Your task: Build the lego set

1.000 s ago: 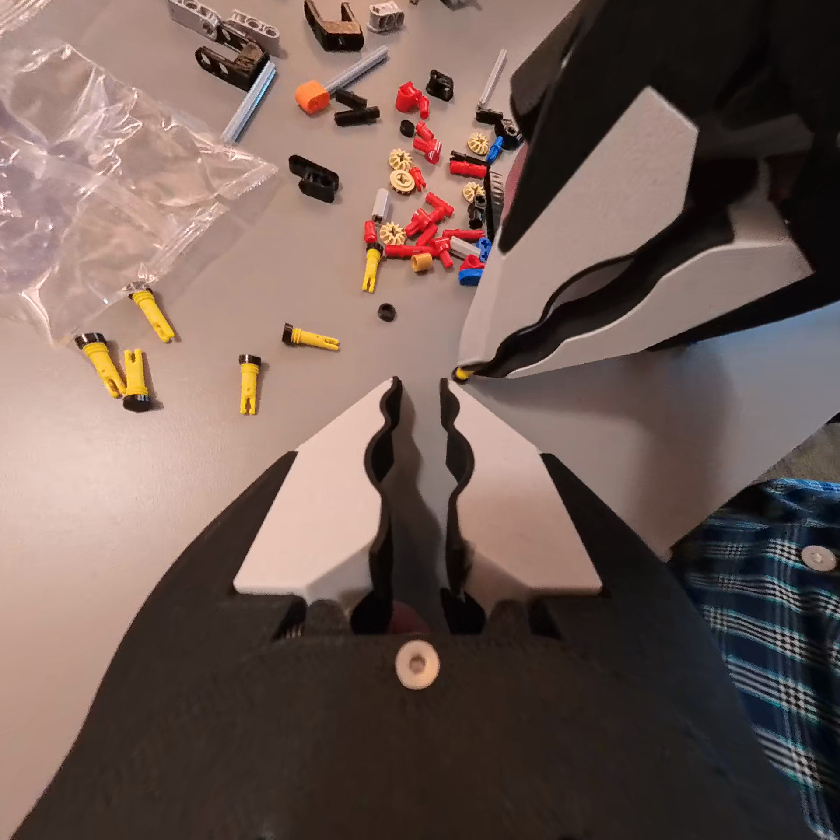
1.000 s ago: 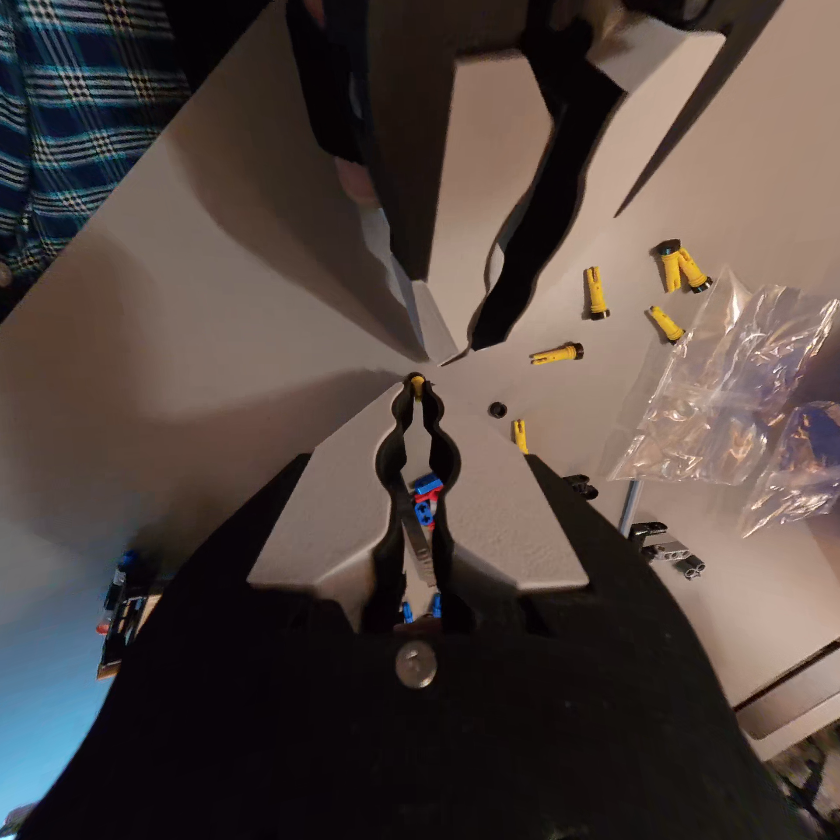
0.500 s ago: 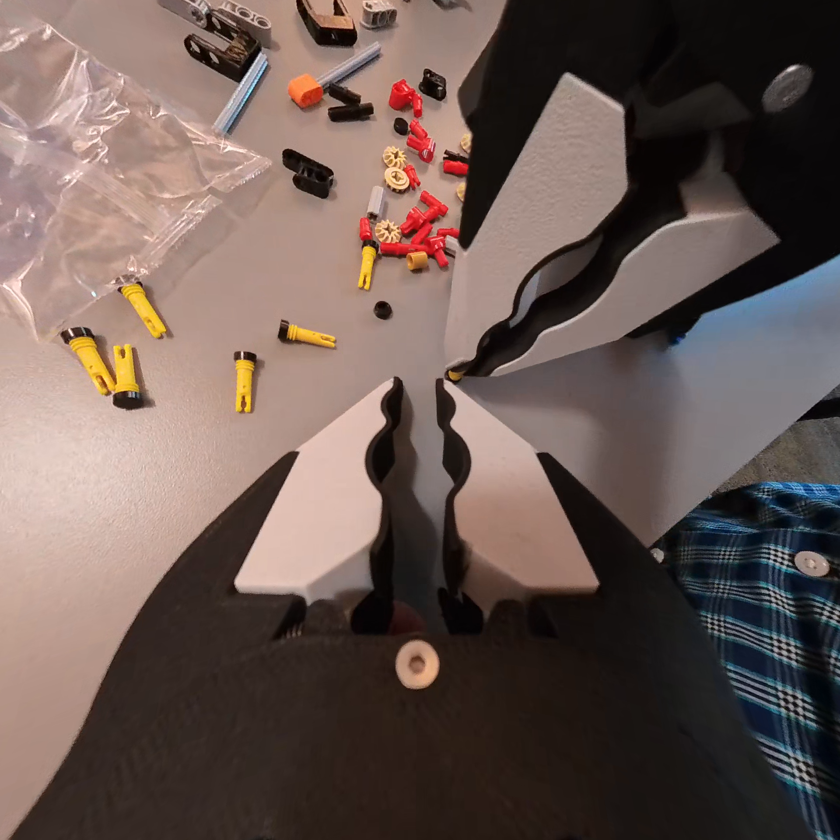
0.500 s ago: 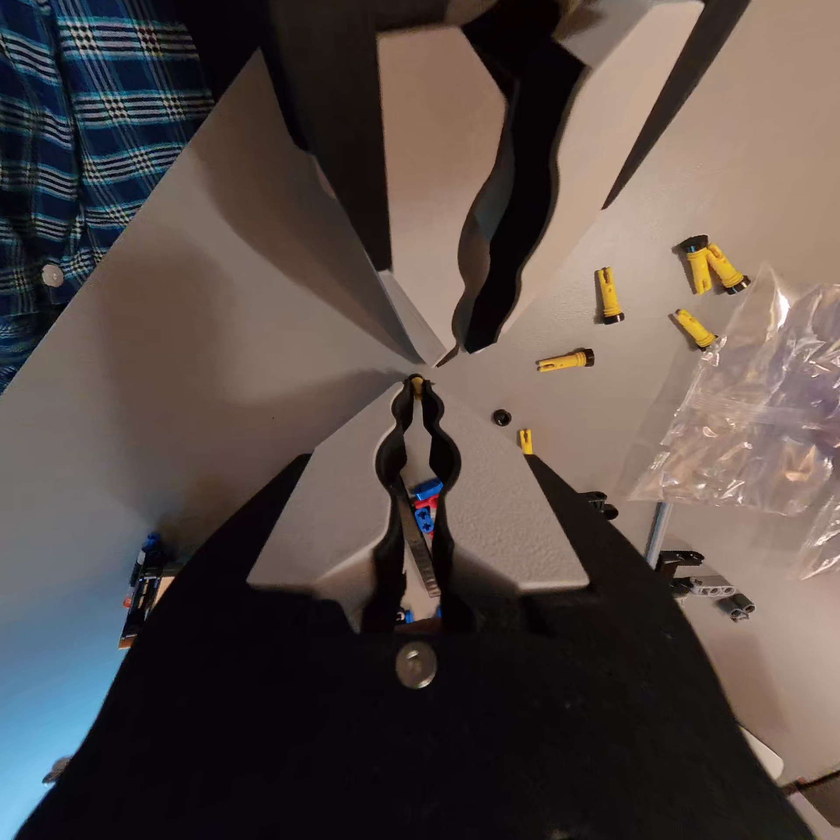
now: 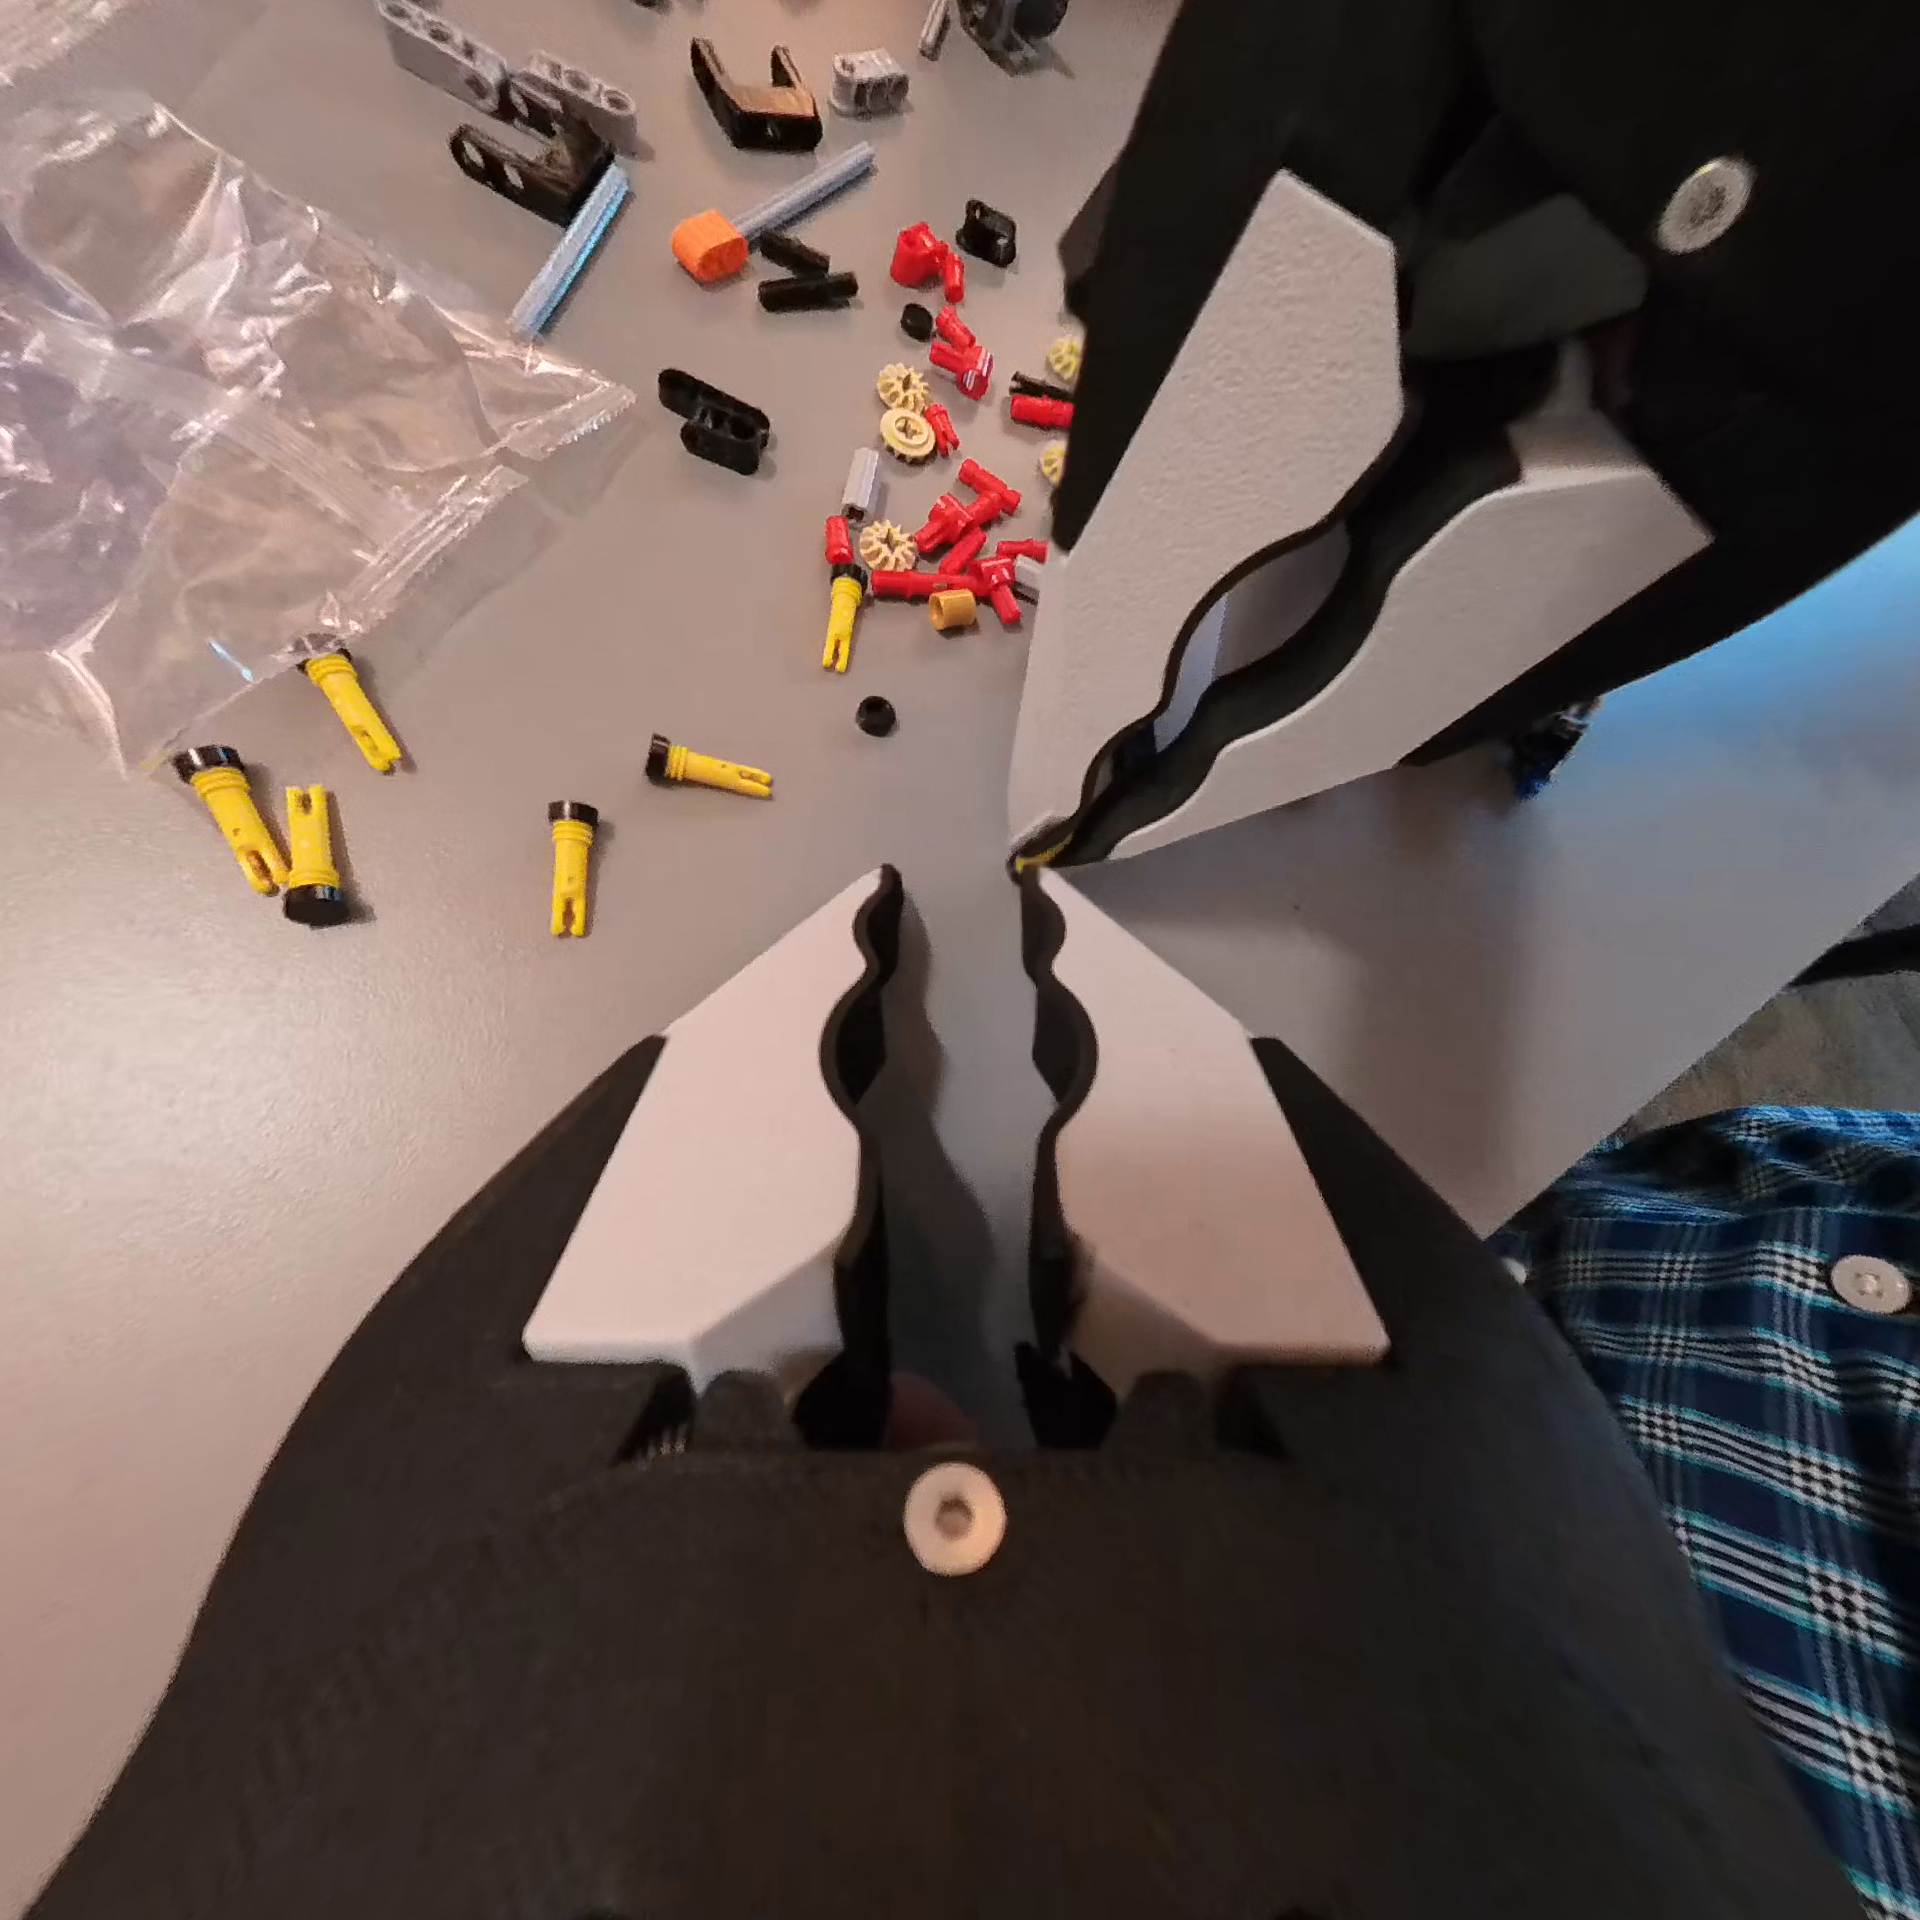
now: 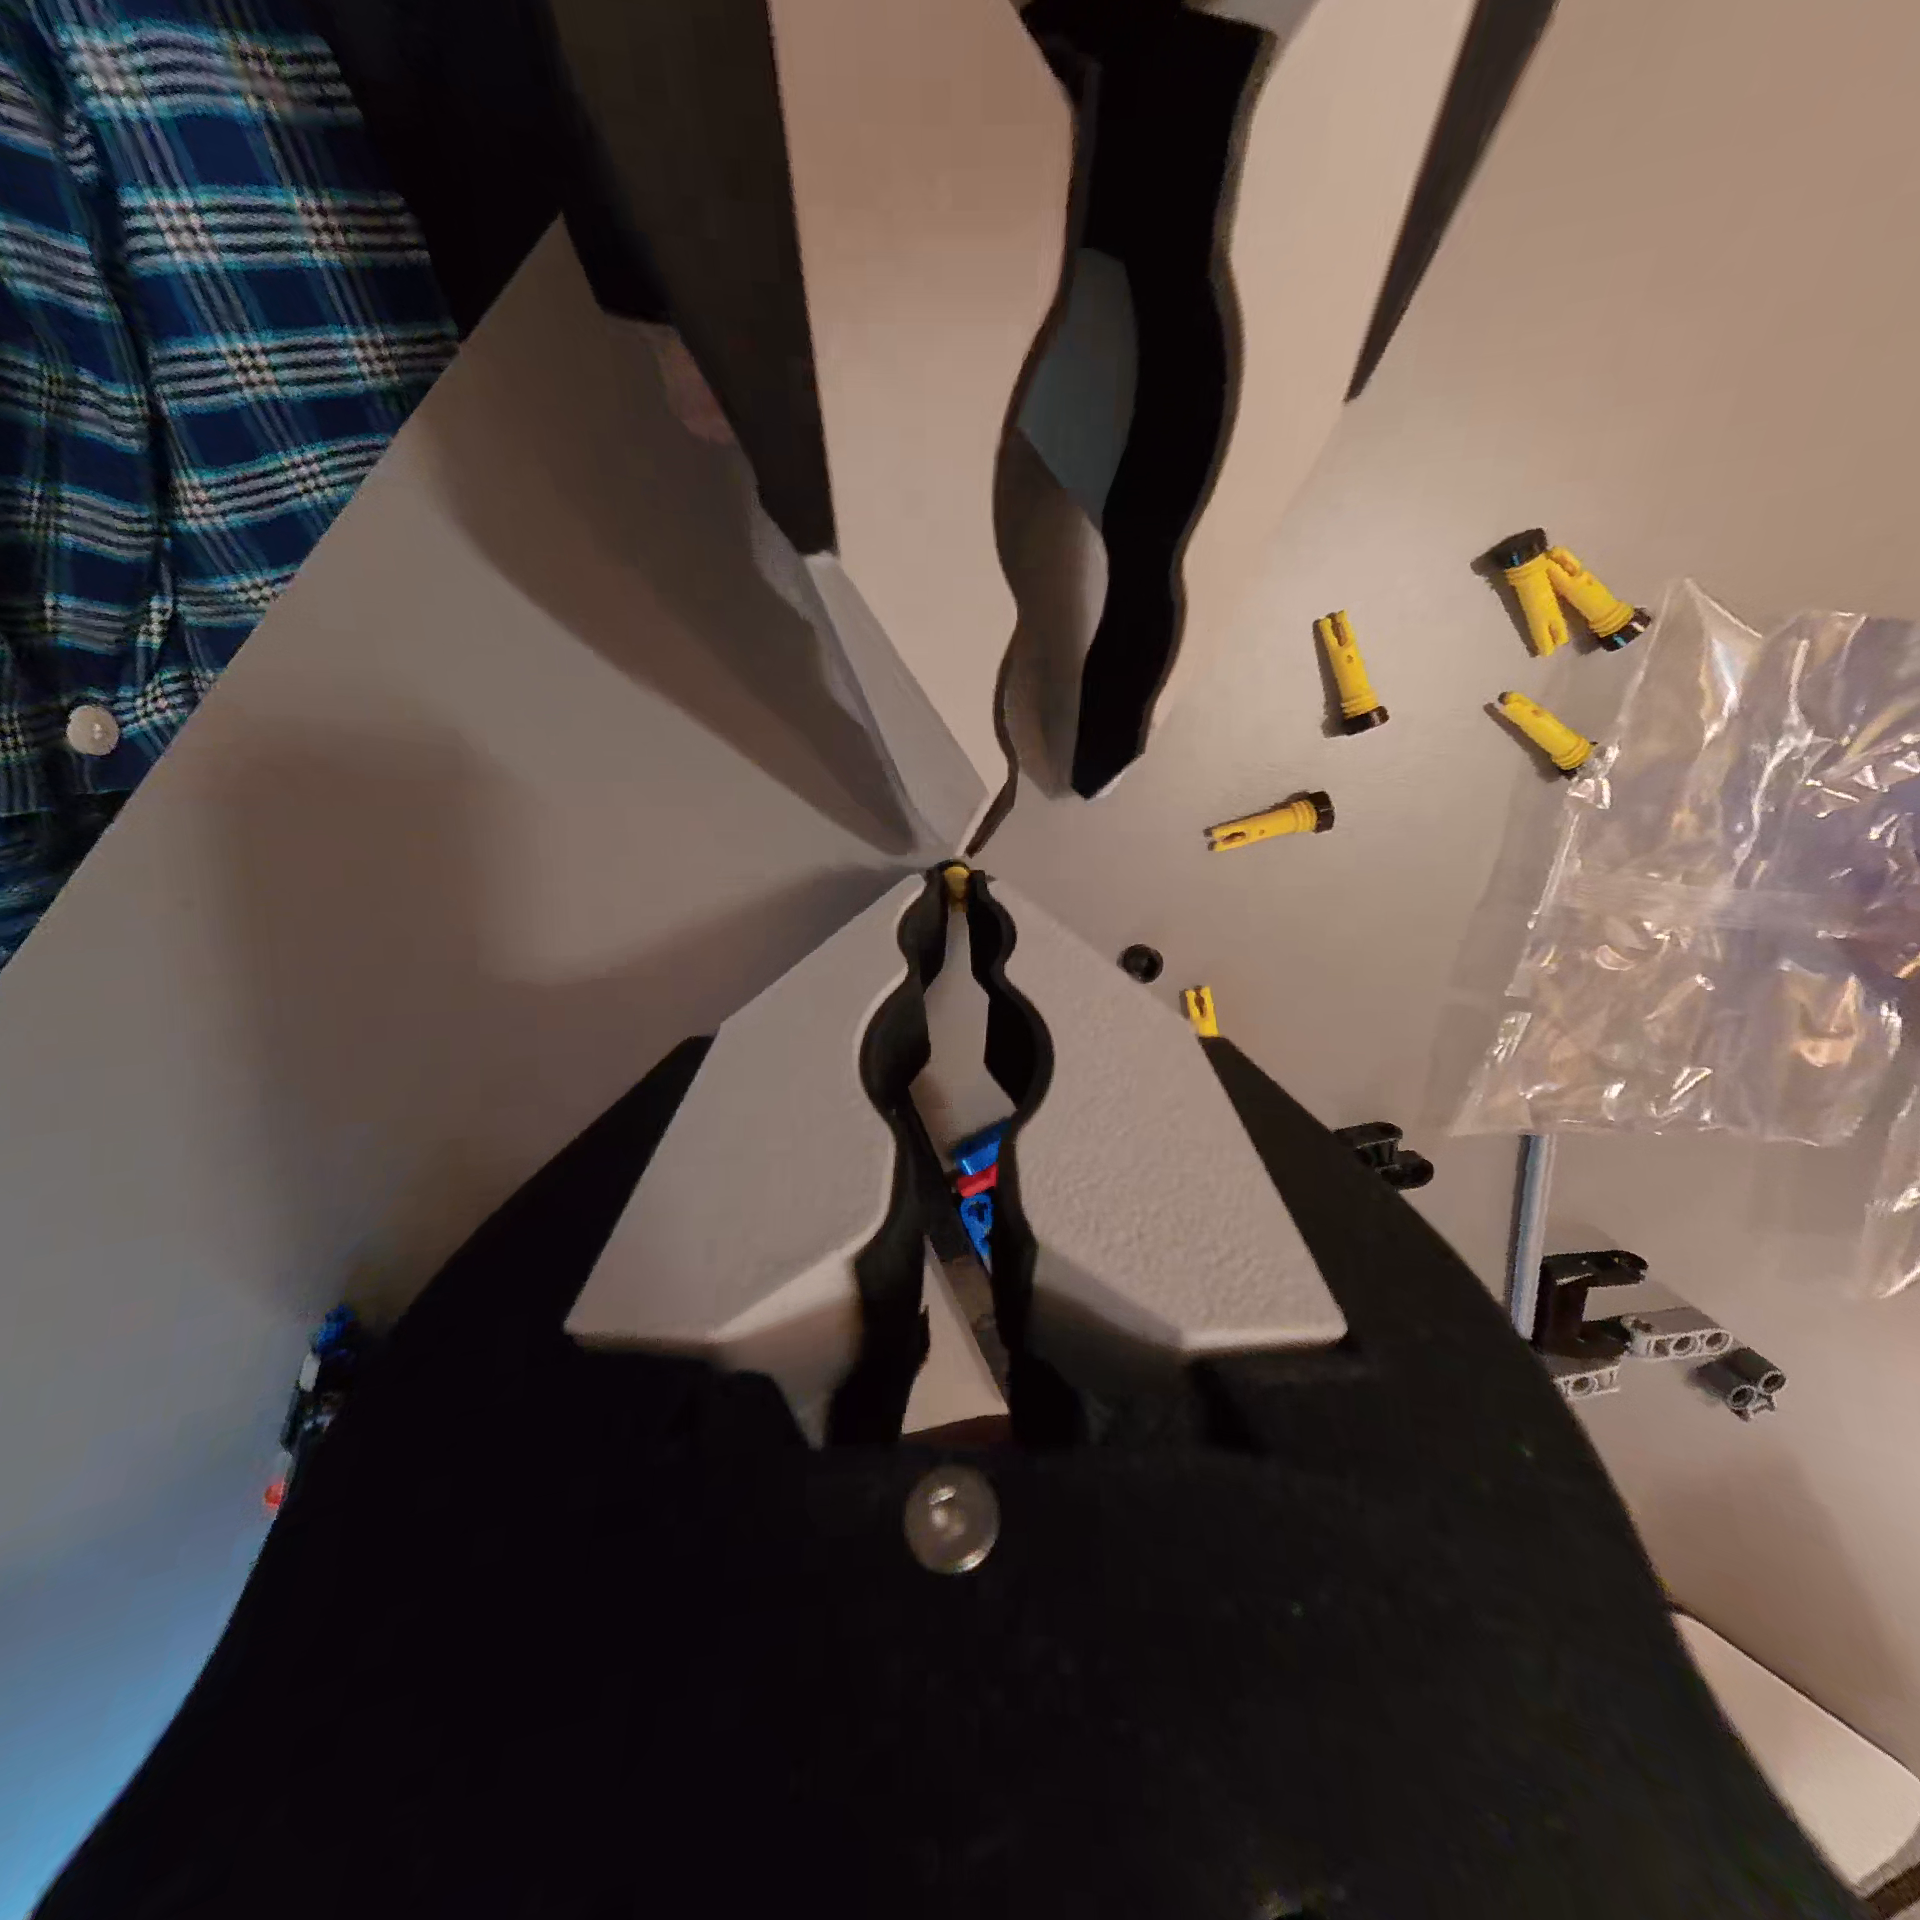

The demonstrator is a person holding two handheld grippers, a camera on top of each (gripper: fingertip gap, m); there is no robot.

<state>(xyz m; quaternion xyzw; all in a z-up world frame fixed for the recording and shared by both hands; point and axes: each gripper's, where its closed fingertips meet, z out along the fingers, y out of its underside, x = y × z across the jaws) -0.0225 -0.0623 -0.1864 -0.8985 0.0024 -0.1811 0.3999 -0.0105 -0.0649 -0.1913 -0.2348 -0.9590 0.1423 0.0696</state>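
My right gripper [image 6: 956, 888] is shut on a small yellow pin [image 6: 956, 881], of which only the end shows at the fingertips. In the left wrist view this gripper [image 5: 1039, 857] comes in from the upper right, and the pin [image 5: 1039, 860] sits right at my left gripper's right fingertip. My left gripper [image 5: 958, 883] is open and empty, low over the grey table [image 5: 312, 1143]. In the right wrist view the left gripper [image 6: 1039, 810] hangs in from the top, tip to tip with the right one.
Several loose yellow pins [image 5: 707, 769] lie to the left, near a clear plastic bag [image 5: 208, 364]. A pile of red pins and tan gears [image 5: 956, 520], a small black bush [image 5: 876, 715] and black and grey beams [image 5: 520, 156] lie farther off. A person's plaid shirt [image 5: 1766, 1455] is past the table edge. Less than 4 cm separates the two grippers' tips. The small black bush [image 5: 876, 715] is about equally far from each gripper, around 4 centimetres.
The left jaws stand slightly wider apart. The right gripper has tilted while its pin tip stays at the left gripper's right fingertip. Both views have shifted a little over the table.
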